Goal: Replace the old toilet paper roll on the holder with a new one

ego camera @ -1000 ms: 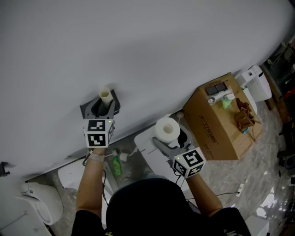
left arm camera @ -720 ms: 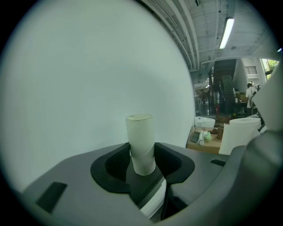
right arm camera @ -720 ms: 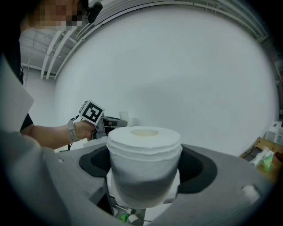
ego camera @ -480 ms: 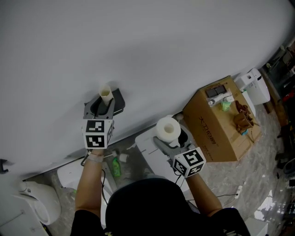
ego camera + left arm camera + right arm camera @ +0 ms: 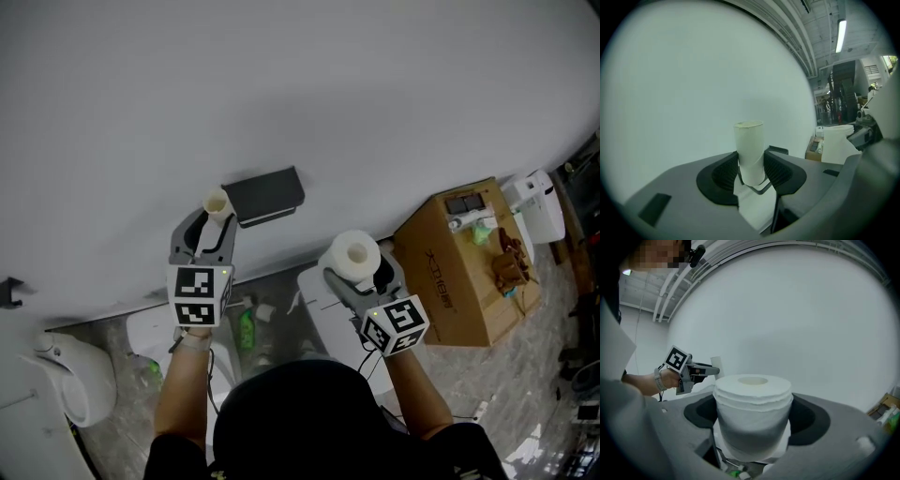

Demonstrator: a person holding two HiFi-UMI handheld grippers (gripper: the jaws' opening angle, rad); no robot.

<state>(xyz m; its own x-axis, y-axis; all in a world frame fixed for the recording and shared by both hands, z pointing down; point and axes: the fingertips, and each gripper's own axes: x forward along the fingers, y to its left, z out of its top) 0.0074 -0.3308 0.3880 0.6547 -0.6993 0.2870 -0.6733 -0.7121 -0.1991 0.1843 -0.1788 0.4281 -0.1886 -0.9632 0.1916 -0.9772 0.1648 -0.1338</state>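
An empty cardboard tube (image 5: 217, 202) stands upright between the jaws of my left gripper (image 5: 214, 221), which is shut on it. In the left gripper view the tube (image 5: 750, 149) is pinched at its lower half, with a scrap of paper hanging below. The black wall holder (image 5: 264, 195) sits bare just right of the tube. My right gripper (image 5: 358, 273) is shut on a full white toilet paper roll (image 5: 354, 255), held upright below and right of the holder. The right gripper view shows the roll (image 5: 753, 413) filling the jaws and the left gripper (image 5: 693, 371) farther left.
A plain white wall (image 5: 281, 84) fills the upper part of the head view. On the floor stand a brown cardboard box (image 5: 464, 253) with small items on top, a white toilet (image 5: 75, 380), a white unit (image 5: 319, 300), a green bottle (image 5: 246, 330) and a white appliance (image 5: 544, 202).
My left gripper has drawn the cardboard tube leftward off the holder, which now shows bare beside it. The right gripper with the new roll has shifted slightly. Both grips are unchanged.
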